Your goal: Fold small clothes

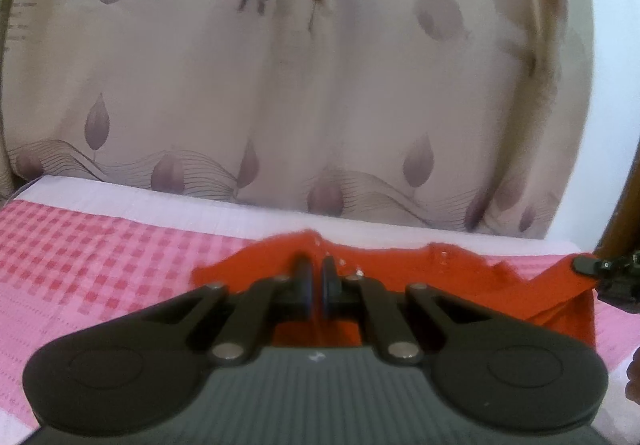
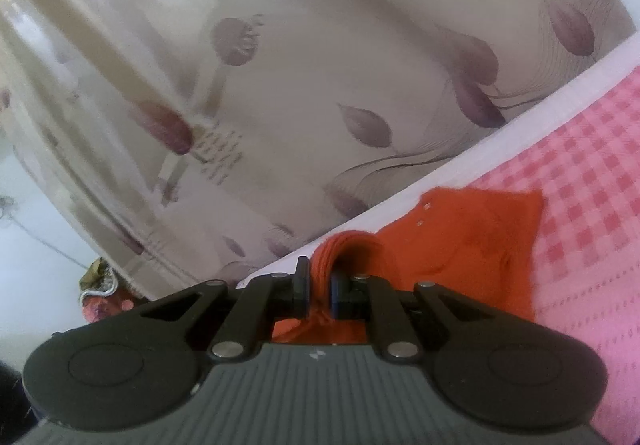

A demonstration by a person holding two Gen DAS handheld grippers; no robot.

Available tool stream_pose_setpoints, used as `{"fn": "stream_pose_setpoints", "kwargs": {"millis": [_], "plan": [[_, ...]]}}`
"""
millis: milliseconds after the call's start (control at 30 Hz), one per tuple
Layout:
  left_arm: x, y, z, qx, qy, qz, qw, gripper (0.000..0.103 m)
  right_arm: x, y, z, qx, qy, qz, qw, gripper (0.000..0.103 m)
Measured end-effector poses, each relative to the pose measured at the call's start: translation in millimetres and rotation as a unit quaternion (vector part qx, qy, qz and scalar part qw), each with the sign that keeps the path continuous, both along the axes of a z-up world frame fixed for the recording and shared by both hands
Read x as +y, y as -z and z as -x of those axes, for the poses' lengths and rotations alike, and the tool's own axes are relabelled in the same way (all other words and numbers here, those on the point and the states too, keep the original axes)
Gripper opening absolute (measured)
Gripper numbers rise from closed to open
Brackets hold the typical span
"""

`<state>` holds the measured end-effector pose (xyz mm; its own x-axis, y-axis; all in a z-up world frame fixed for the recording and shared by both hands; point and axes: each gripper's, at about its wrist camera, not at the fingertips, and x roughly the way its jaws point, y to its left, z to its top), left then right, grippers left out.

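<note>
A small red-orange garment (image 1: 400, 269) lies on the pink checked cloth (image 1: 100, 245) near the far edge of the bed. My left gripper (image 1: 316, 273) is shut on its edge, with red fabric pinched between the fingers. In the left wrist view the right gripper (image 1: 600, 269) holds a stretched corner of the garment at the far right. In the right wrist view my right gripper (image 2: 318, 285) is shut on a bunched fold of the garment (image 2: 460, 237), whose snap buttons show near the far edge.
A beige curtain (image 1: 280, 85) with purple leaf prints hangs just behind the bed's white far edge (image 1: 200, 205). Dark wooden furniture (image 1: 616, 205) stands at the right. The pink checked cloth (image 2: 592, 185) extends right in the right wrist view.
</note>
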<state>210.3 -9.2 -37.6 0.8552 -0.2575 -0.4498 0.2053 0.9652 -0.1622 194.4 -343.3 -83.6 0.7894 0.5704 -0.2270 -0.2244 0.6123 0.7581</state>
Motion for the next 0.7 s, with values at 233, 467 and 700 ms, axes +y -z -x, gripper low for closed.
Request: {"fn": "stream_pose_setpoints", "kwargs": {"millis": [233, 467, 700], "plan": [[-10.1, 19.6, -54.0, 0.023, -0.009, -0.016, 0.9996, 0.005, -14.1, 34.2, -46.1, 0.036, 0.022, -0.013, 0.999, 0.015], [-8.0, 40.2, -92.1, 0.054, -0.026, 0.005, 0.9982, 0.006, -22.3, 58.0, -68.5, 0.058, 0.043, -0.026, 0.997, 0.015], [-2.7, 46.1, -111.6, 0.052, -0.072, 0.011, 0.996, 0.025, -31.0, 65.9, -83.6, 0.072, 0.071, -0.034, 0.994, 0.017]]}}
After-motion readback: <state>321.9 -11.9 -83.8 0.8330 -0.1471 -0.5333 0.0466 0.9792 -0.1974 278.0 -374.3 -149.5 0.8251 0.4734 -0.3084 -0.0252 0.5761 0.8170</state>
